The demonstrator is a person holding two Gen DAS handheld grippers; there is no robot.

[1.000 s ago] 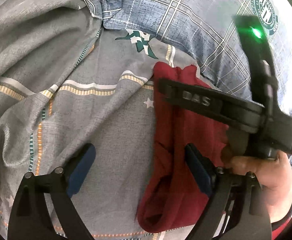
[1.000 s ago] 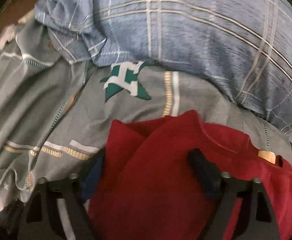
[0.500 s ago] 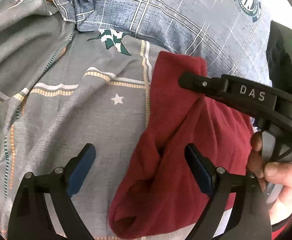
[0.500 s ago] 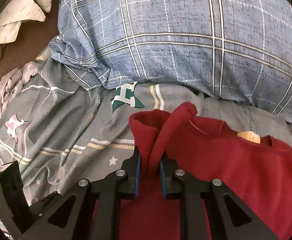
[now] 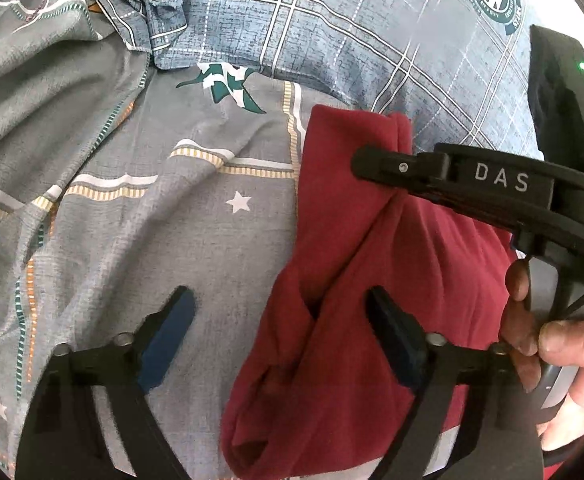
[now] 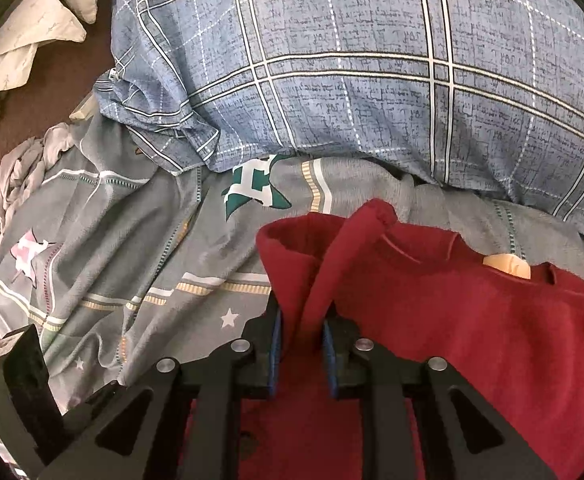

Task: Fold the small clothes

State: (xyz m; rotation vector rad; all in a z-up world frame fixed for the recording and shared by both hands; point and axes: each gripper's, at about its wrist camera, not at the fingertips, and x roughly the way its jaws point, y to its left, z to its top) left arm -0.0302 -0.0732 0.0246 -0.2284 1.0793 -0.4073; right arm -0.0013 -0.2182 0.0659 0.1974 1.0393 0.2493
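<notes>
White letters "DAS" show on the right tool (image 5: pixel 375 168); the pillow's (image 5: pixel 371 32) green round badge is unreadable.

blue plaid pillow (image 6: pixel 371 80) blocking ahead, open grey sheet (image 5: pixel 152 240) leftward

A dark red knit garment (image 6: pixel 471 320) lies on the grey star-print sheet (image 6: pixel 132 248), just below the blue plaid pillow (image 6: pixel 351 72). Its left edge is pulled up into a raised fold, soft and fuzzy, standing above the flat body. In the left wrist view the red cloth (image 5: pixel 351 280) bunches into a twisted, rumpled roll with an open end.
</notes>
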